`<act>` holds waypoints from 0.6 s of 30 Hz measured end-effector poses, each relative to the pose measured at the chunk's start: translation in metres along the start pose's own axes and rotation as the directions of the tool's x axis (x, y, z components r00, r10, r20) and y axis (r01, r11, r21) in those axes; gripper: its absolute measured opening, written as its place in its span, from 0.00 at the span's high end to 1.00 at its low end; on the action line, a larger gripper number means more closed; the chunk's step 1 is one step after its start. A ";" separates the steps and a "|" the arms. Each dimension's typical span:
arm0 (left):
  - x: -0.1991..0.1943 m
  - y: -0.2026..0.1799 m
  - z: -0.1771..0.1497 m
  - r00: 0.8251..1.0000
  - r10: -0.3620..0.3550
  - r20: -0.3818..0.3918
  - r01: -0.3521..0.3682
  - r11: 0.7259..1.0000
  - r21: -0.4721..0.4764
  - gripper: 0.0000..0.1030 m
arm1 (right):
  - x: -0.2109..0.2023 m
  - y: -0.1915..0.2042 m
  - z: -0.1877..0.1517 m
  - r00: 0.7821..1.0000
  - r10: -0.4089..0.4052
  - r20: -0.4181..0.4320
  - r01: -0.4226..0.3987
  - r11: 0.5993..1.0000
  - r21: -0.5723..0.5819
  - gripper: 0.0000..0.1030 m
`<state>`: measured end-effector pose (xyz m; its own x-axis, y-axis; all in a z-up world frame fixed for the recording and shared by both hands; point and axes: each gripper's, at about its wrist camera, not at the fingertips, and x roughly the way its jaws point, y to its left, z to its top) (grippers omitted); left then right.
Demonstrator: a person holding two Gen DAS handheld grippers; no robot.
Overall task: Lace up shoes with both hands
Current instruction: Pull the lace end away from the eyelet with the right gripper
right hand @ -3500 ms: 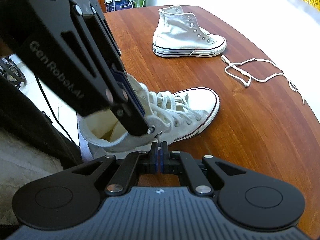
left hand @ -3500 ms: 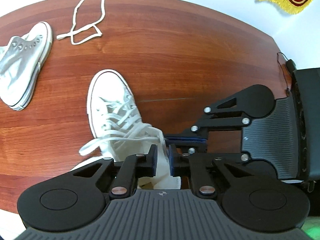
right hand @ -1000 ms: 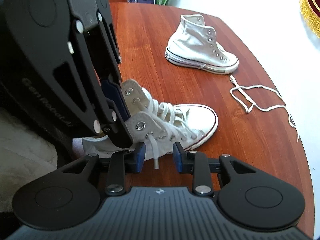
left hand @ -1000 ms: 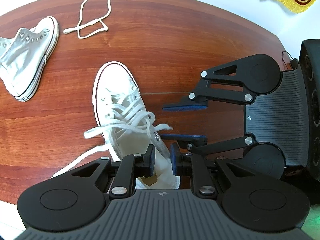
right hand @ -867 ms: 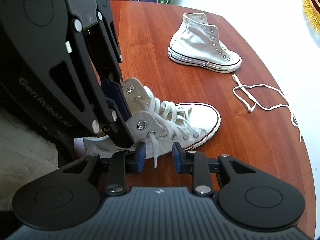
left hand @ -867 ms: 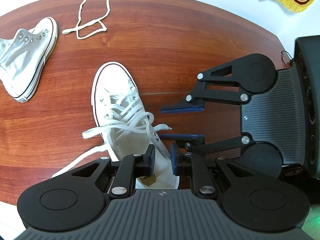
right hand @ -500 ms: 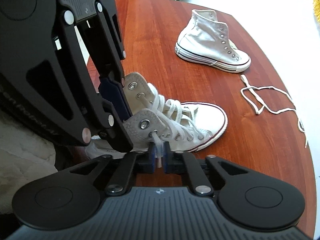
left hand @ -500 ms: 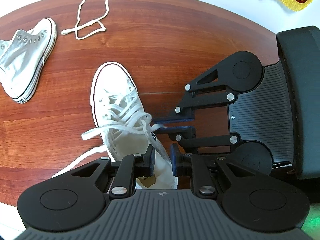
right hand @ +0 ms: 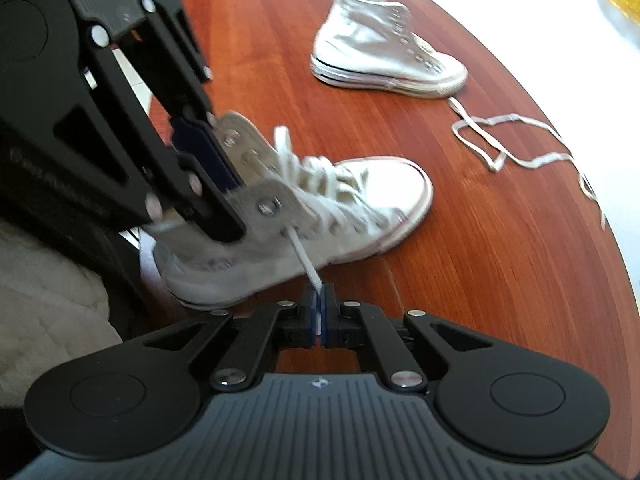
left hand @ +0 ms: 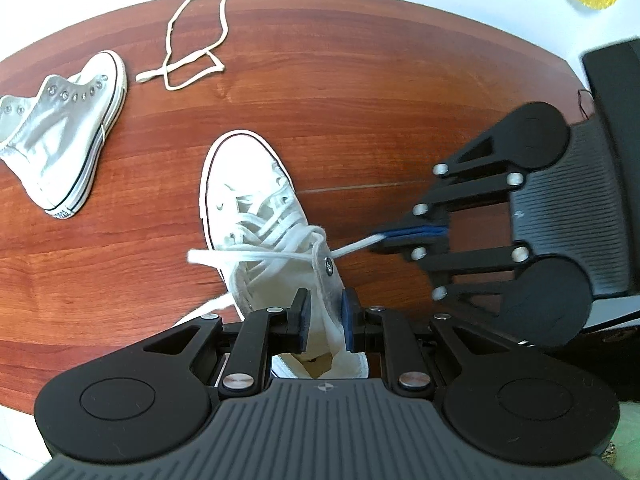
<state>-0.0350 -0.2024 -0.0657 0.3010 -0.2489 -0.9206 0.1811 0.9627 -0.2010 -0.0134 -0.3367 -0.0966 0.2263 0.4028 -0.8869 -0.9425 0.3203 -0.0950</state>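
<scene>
Step in hand, by the look of it: drawing lace end out through an upper eyelet of near shoe (left hand: pixel 256 208), on the side toward R gripper; next move prob. calls for a steady pull away from shoe till slack is gone, then feeding the end across to the facing eyelet, w/ L keeping the collar still.

R gripper (right hand: pixel 319 312): clenched tight on lace end (right hand: pixel 308 264); pads meet w/ only the thin white strip between; lace running taut from pads up to the eyelet; some motion blur in R wrist view.

L gripper (left hand: pixel 325 316): narrowly parted, pinching ankle collar of near shoe, just behind top eyelet; one pad inside the shoe mouth, other outside; canvas wall clamped between.

Near shoe: upright on wooden table (left hand: pixel 360 100), toe pointing away from both grippers; lower eyelets already criss-crossed; other lace end lying loose across tongue, off to the side away from R gripper.

Beyond near shoe: second shoe (left hand: pixel 60 128), unlaced, lying on its side, well apart; spare lace (left hand: pixel 192 60) loose on table farther still, near far edge.
</scene>
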 end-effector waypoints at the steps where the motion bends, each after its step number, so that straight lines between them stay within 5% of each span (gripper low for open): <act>1: 0.000 0.001 -0.001 1.000 -0.003 0.004 0.003 1.000 -0.006 0.81 | -0.002 -0.002 -0.004 1.000 -0.009 -0.006 0.010 1.000 0.016 0.99; 18: 0.000 -0.001 -0.006 0.999 -0.026 0.019 0.027 1.000 -0.009 0.80 | -0.020 -0.017 -0.065 0.986 -0.124 -0.111 0.147 0.960 0.239 0.98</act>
<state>-0.0405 -0.2033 -0.0673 0.3138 -0.2761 -0.9085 0.1804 0.9567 -0.2284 -0.0173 -0.4056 -0.1066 0.3124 0.2629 -0.9128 -0.8129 0.5712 -0.1137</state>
